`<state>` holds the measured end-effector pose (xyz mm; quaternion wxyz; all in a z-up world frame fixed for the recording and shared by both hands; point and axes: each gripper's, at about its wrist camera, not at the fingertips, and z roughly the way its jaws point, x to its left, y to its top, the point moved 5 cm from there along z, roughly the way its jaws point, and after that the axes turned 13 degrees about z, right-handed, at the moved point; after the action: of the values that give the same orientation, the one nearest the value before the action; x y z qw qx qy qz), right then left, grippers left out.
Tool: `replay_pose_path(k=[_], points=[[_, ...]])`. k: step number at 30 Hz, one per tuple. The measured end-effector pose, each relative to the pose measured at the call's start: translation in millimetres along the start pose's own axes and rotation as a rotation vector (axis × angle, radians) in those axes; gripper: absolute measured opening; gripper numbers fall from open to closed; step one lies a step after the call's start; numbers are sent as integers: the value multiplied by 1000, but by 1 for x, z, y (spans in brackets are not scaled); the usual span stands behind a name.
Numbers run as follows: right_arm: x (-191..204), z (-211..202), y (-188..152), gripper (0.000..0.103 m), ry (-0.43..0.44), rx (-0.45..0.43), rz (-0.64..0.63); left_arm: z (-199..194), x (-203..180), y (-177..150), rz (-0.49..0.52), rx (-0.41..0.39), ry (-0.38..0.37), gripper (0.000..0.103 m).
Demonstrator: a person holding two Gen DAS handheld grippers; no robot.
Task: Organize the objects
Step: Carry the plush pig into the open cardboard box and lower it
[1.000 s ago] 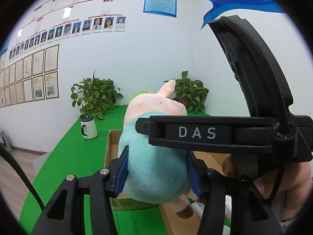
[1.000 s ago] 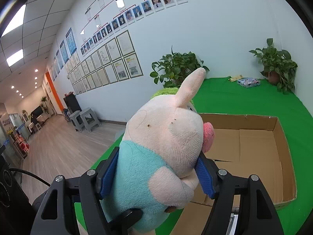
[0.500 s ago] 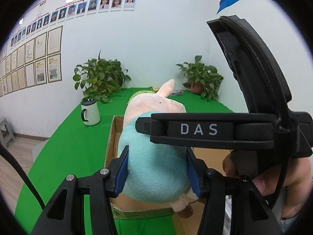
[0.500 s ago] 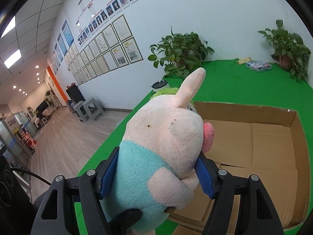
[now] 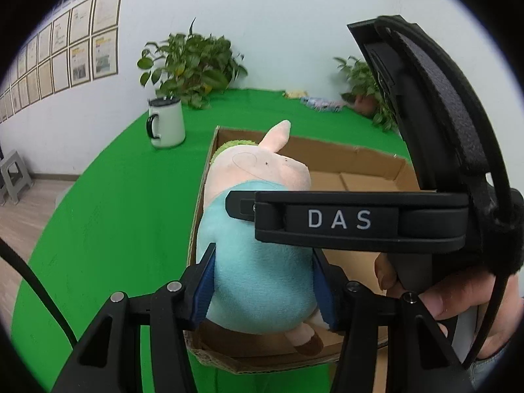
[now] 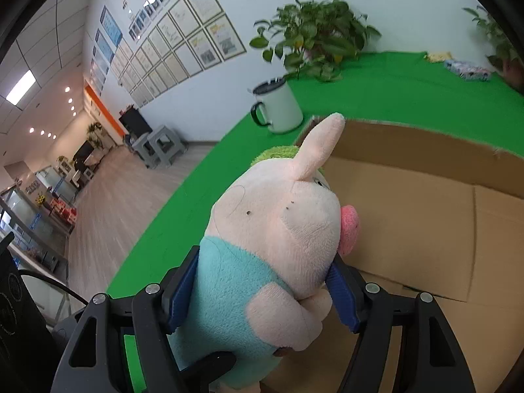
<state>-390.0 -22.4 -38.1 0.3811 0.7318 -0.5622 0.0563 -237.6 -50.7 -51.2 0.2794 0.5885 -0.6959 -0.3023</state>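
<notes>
Fingers (image 5: 205,286) against fuzzy plush pig (image 5: 262,262)

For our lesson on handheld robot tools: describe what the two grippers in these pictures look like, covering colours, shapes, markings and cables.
Both grippers are black plastic frames with triangular cut-outs and silver screws. The left gripper and right gripper each carry blue pads on their jaws. In the left wrist view, the right gripper's body shows a white "DAS" marking, a curved black bracket above it and a thin black cable beside the hand. No sleeve shows.

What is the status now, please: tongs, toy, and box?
Both tongs, left and right, shut on plush pig. Pig above near corner of cardboard box. Box looks empty; path clear.
</notes>
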Motion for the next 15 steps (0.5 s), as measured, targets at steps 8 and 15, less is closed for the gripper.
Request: replay_pose_path(k=[8, 15], points=[[-18, 72, -9, 70, -10, 116, 18, -16, 0, -24, 21, 6, -50, 57], [-9, 84, -9, 78, -20, 182, 1, -14, 6, -30, -2, 36, -57, 46]])
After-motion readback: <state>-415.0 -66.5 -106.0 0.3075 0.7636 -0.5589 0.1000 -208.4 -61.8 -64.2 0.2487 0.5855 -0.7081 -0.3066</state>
